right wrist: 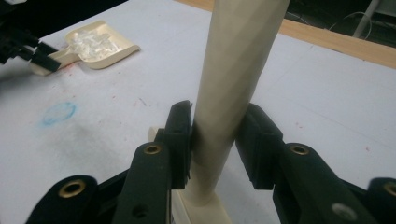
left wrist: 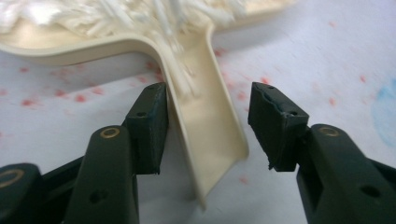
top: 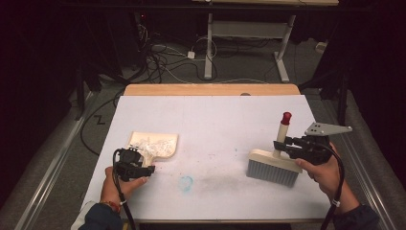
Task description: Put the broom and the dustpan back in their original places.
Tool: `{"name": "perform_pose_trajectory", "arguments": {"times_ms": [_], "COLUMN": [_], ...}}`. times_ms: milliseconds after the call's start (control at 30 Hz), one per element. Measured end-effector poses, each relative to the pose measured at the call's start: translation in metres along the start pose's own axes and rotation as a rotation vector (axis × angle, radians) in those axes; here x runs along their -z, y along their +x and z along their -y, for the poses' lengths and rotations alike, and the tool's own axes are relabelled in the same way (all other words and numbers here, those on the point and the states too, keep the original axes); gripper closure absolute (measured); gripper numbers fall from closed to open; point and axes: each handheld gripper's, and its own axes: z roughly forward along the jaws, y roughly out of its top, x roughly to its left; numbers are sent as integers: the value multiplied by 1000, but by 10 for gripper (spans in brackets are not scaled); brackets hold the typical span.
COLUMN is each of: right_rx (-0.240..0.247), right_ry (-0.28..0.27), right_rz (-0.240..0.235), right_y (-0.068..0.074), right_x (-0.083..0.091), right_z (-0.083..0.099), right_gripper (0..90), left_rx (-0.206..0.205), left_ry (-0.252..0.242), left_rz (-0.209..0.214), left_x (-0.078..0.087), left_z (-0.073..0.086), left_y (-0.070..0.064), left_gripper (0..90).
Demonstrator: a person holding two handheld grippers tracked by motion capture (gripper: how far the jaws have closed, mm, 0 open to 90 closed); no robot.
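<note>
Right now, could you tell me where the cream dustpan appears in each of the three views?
High view: dustpan left of centre, by the left gripper.
Left gripper view: its handle runs up between the open jaws to the pan at top.
Right gripper view: upper left.
Shared landmark: white shreds piled in the pan.

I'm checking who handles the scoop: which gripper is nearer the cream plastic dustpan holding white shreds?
Left. The left gripper has its open jaws astride the handle of the cream plastic dustpan. The right gripper is far across the table, at the brush.
</note>
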Motion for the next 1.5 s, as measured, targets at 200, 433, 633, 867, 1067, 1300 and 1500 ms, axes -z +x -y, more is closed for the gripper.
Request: {"name": "perform_pose_trajectory", "arguments": {"times_ms": [200, 433, 633, 867, 1067, 1300, 1500], "right_rx": [-41, -75, -86, -76, -65, -44, -37], "right_ry": [14, 37, 47, 71, 74, 59, 31], "right_rz": [34, 66, 100, 145, 176, 253, 281], "right_y": [-13, -25, -34, -39, -42, -43, -42], "right_x": [-16, -33, -45, -63, -77, -84, -80], "right_z": [-3, -2, -2, -4, -6, -9, -12], "right_gripper": [653, 629, 617, 598, 595, 574, 556], "left_rx": [-84, -185, -280, -378, -403, -429, -442], "left_ry": [1, -109, -268, -357, -352, -376, -379], "left_rz": [-12, -41, -63, -83, -95, -90, -92], "left_x": [2, 10, 16, 16, 9, 8, 7], "left_z": [5, 12, 21, 25, 25, 25, 26], "left_y": [-14, -15, -19, -30, -35, -39, -40], "left_gripper": [421, 375, 260, 203, 197, 197, 195]}}
